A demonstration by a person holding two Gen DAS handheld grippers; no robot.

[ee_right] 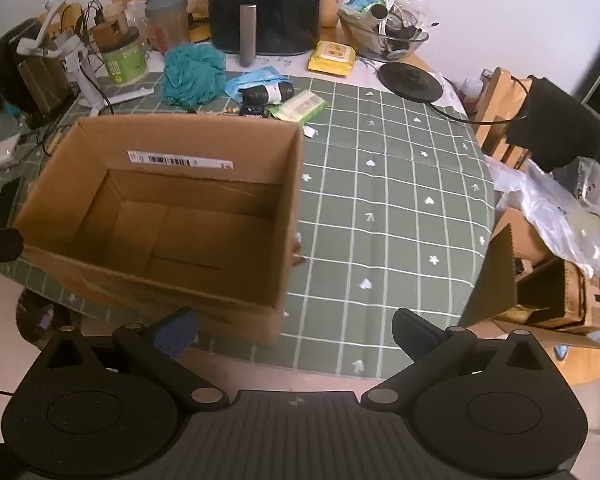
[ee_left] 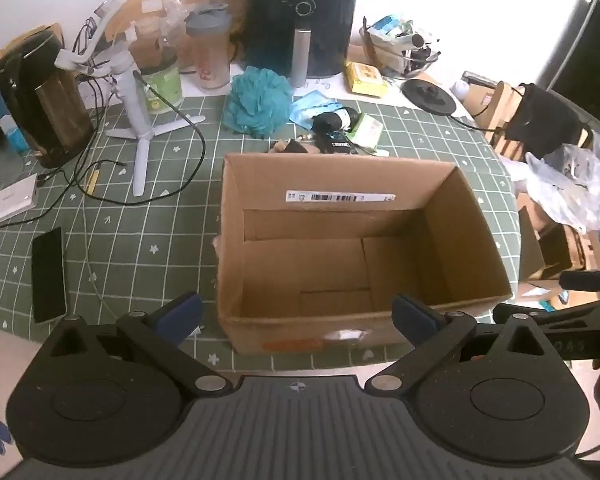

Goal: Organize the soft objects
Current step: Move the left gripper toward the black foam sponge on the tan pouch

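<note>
Both my tools, left tool (ee_left: 298, 316) and right tool (ee_right: 296, 330), hang spread wide and empty above the table's (ee_right: 380, 200) near edge, by the open cardboard box (ee_left: 340, 248); the teal bath pouf (ee_left: 258, 102) lies beyond it.

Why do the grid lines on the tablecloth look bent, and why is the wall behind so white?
Left wrist view: the fisheye lens bows the tablecloth grid and darkens the corners; the wall behind the air fryer is washed out by glare. Right wrist view: same curving, with the cardboard box near edge slightly blurred.
</note>
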